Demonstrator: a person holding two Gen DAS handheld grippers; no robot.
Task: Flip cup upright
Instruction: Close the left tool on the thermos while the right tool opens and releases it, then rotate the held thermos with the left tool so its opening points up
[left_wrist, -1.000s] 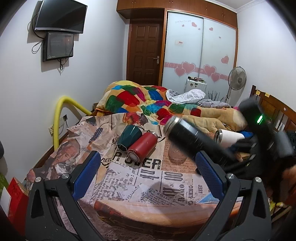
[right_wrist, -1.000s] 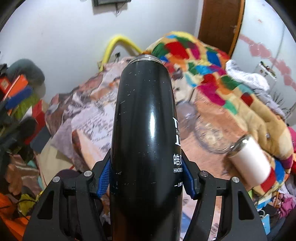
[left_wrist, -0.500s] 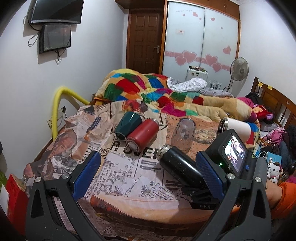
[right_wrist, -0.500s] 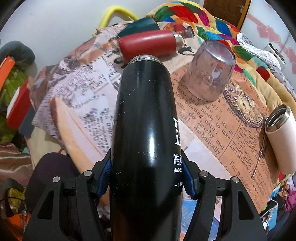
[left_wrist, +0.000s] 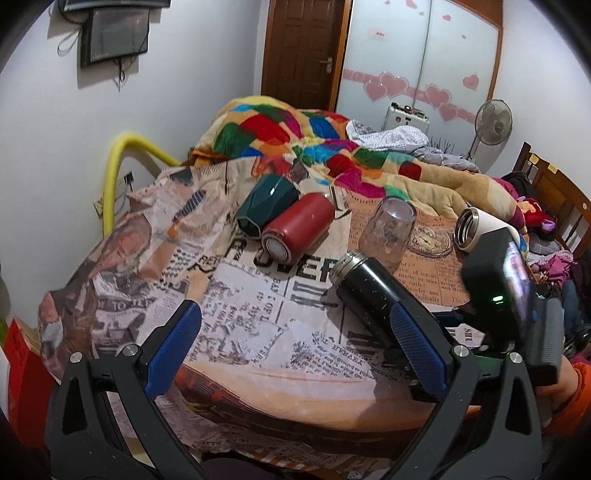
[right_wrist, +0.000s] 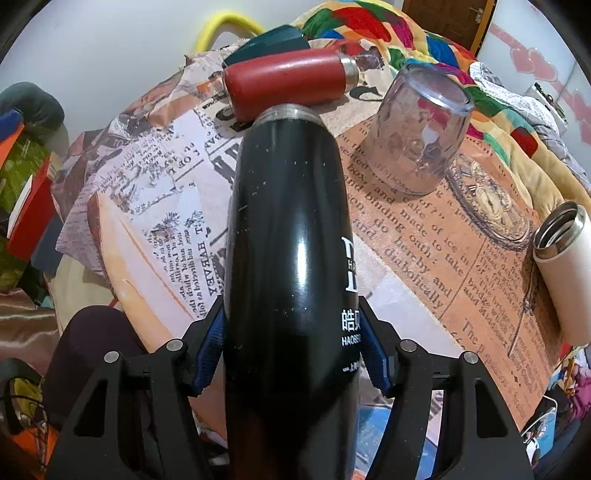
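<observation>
Right gripper (right_wrist: 291, 354) pinching black flask (right_wrist: 288, 258), tilted low over newspaper-print cloth (left_wrist: 240, 314) | left gripper (left_wrist: 295, 350) spread, holding nothing

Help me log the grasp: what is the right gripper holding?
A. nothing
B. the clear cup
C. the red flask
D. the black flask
D: in the right wrist view the right gripper has its blue pads pressed on both sides of the black flask, while the red flask and the clear cup sit apart on the cloth.
</observation>
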